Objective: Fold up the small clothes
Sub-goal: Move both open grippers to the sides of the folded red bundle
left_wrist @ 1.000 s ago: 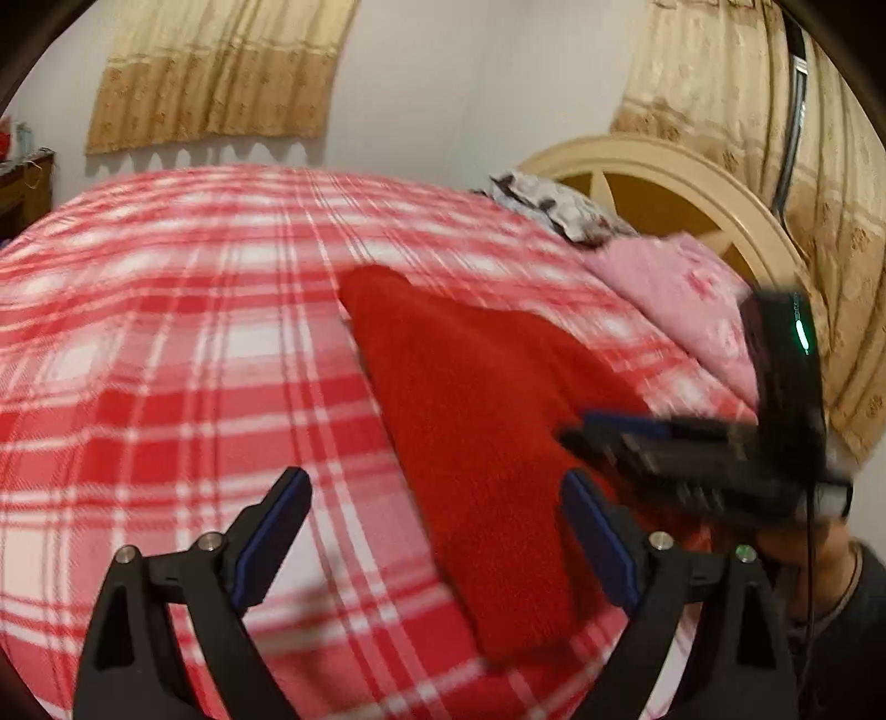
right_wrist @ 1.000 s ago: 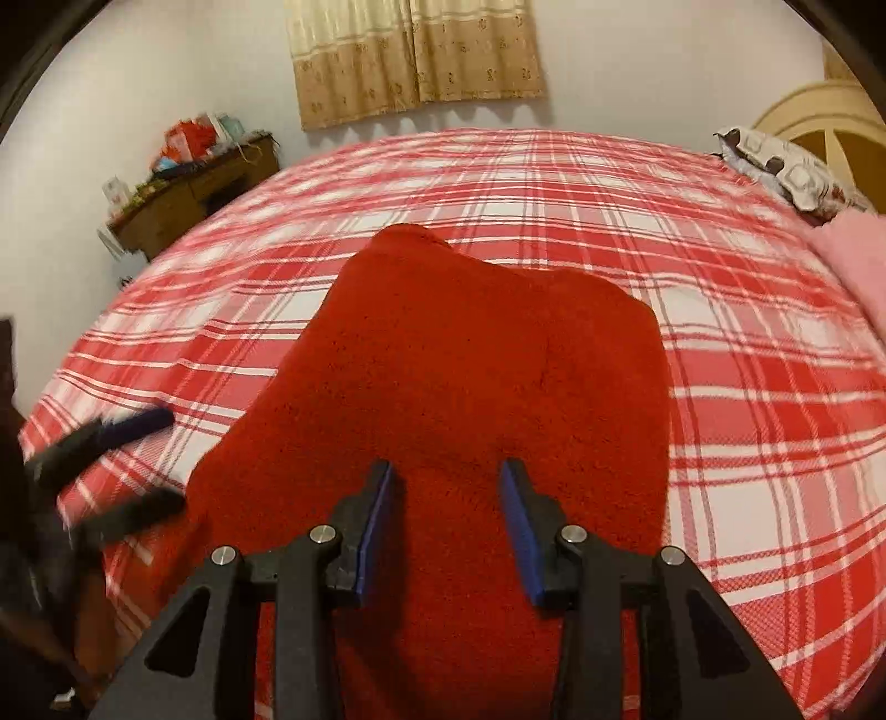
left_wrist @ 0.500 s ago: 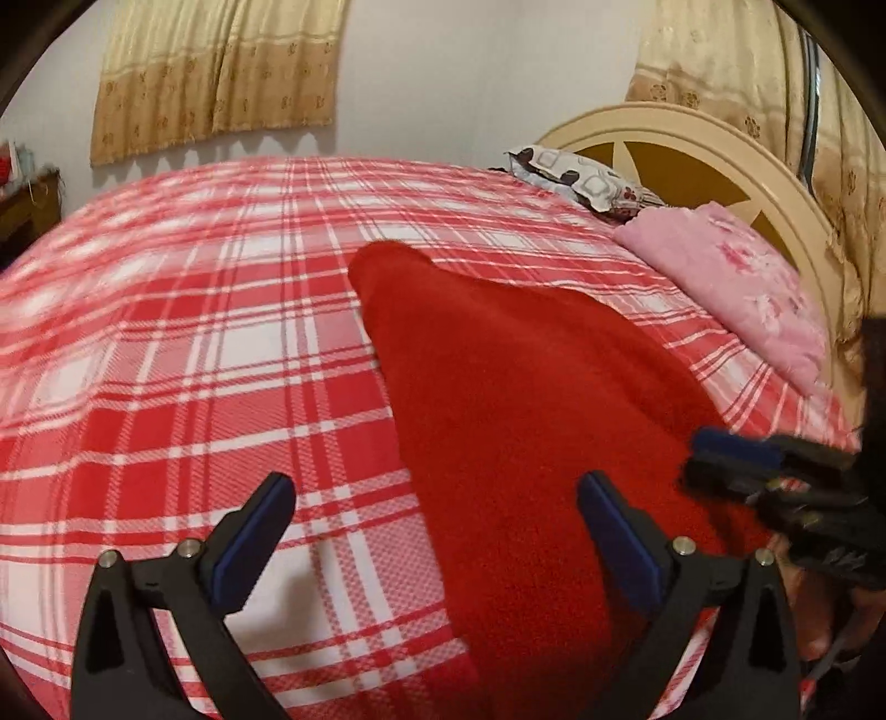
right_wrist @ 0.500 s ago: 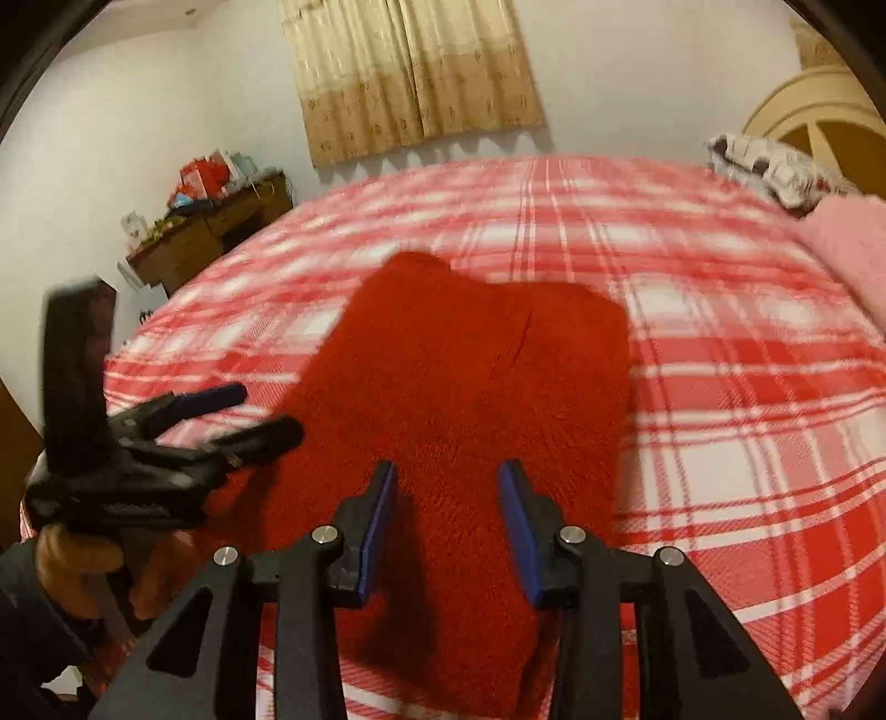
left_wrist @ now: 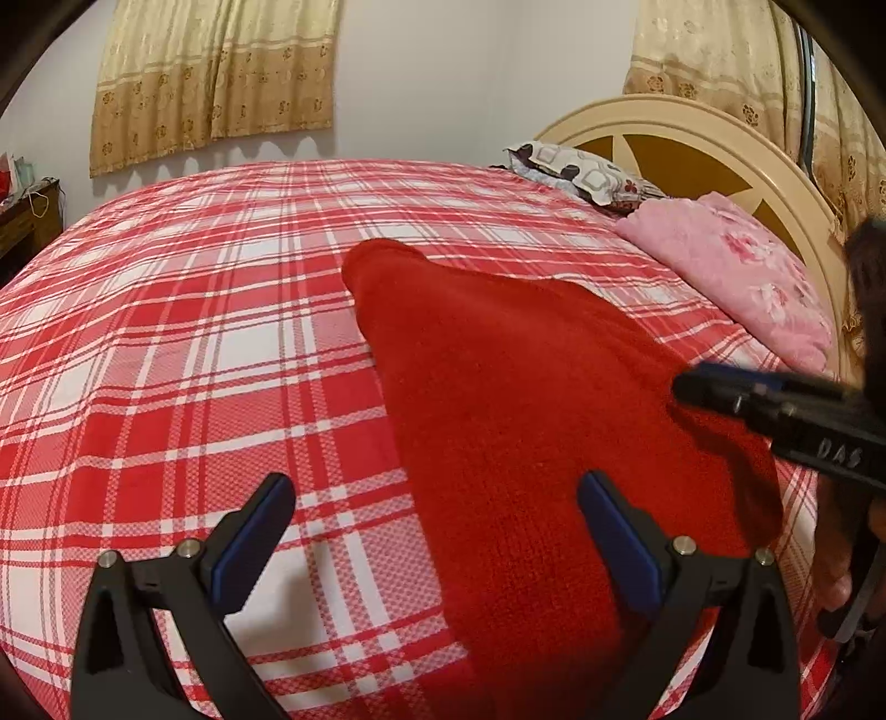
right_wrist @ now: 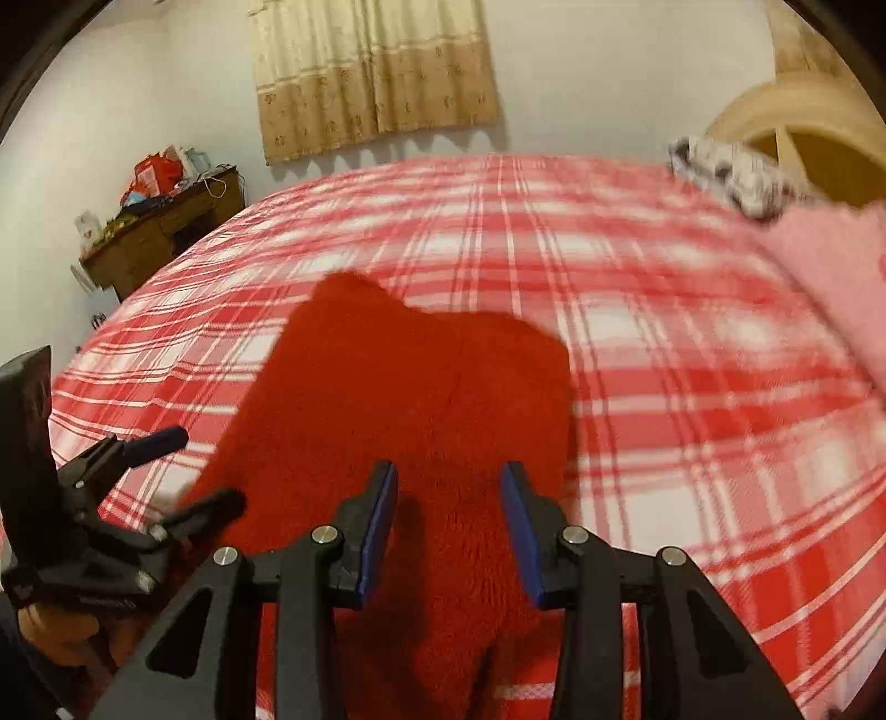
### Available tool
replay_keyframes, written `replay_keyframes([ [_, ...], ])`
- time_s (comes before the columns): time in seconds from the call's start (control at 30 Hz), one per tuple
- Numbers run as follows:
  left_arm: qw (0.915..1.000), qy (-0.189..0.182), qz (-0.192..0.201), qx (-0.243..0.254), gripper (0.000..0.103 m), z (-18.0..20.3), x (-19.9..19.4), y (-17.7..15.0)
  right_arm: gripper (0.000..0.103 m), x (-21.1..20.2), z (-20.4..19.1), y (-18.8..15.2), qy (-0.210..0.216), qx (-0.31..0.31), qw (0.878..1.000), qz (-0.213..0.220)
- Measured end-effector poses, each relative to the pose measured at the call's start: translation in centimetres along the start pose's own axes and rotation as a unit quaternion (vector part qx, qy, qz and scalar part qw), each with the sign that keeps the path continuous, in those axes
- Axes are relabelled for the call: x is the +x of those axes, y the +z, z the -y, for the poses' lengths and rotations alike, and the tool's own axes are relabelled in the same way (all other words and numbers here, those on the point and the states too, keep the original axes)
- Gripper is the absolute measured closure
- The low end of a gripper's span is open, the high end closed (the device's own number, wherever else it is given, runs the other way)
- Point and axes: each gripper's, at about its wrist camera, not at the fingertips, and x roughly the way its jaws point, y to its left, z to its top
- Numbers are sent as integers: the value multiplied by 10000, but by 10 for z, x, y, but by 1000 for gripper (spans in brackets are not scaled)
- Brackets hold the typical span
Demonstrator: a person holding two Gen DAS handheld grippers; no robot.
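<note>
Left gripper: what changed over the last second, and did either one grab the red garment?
The left gripper has just been opening to full width, astride the red garment's left edge, pads not pressing. The right gripper lifted a little, jaws unchanged and empty. Nothing grabbed or released. The garment stayed flat on the plaid bedspread.

You are looking across a wide bed (left_wrist: 166, 343) spread with a red-and-white plaid cover that fills most of both frames. Behind it stands a plain white wall (left_wrist: 432, 77), and at the upper left of the left wrist view hangs a short beige patterned curtain (left_wrist: 216, 72) with a scalloped hem. At the upper right you see a cream arched headboard (left_wrist: 681, 119) with brown panels, a second curtain (left_wrist: 720, 50) behind it. A patterned pillow (left_wrist: 576, 171) and a pink floral blanket (left_wrist: 736, 271) lie by the headboard. At the left of the right wrist view, a cluttered wooden desk (right_wrist: 166, 232) stands against the wall.
</note>
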Motion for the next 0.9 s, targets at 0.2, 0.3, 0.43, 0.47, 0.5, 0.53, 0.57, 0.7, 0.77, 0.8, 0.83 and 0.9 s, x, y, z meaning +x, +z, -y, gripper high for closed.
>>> replay_keyframes([
  [0.2, 10000, 51, 28, 33, 0, 3, -1, -1, 62, 24, -46, 23, 293, -727, 9962, -371],
  [0.3, 10000, 58, 16, 47, 0, 3, 0, -1, 62, 58, -45, 17, 185, -701, 9939, -835],
  [0.43, 10000, -33, 81, 23, 0, 3, -4, -2, 62, 47, -36, 15, 368, -544, 9958, -643],
  [0.47, 9999, -69, 134, 40, 0, 4, -7, -2, 62, 41, -34, 14, 440, -513, 9961, -560],
  [0.5, 9998, -121, 171, 46, 0, 4, -8, -3, 62, 33, -28, 15, 481, -452, 9969, -440],
  [0.53, 9995, -244, 212, 35, 0, 4, -10, -4, 62, 27, -19, 15, 492, -343, 9977, -316],
  [0.57, 9992, -357, 198, 19, 0, 5, -10, -4, 62, 23, -12, 16, 508, -213, 9982, -225],
  [0.7, 9981, -617, 77, -10, 0, 9, -5, -3, 52, 13, 43, 21, 754, 744, 9944, -72],
  [0.77, 9976, -696, -23, -47, 0, 10, -1, -2, 51, 16, 60, 21, 681, 1011, 9925, -46],
  [0.8, 9972, -744, -58, -79, 0, 10, 0, -2, 51, 19, 68, 19, 679, 1136, 9912, -56],
  [0.83, 9964, -829, -117, -136, 0, 8, 2, -2, 51, 23, 74, 16, 704, 1241, 9897, -98],
  [0.9, 9954, -907, -203, -216, 0, 6, 5, -2, 51, 33, 83, 11, 790, 1429, 9863, -229],
])
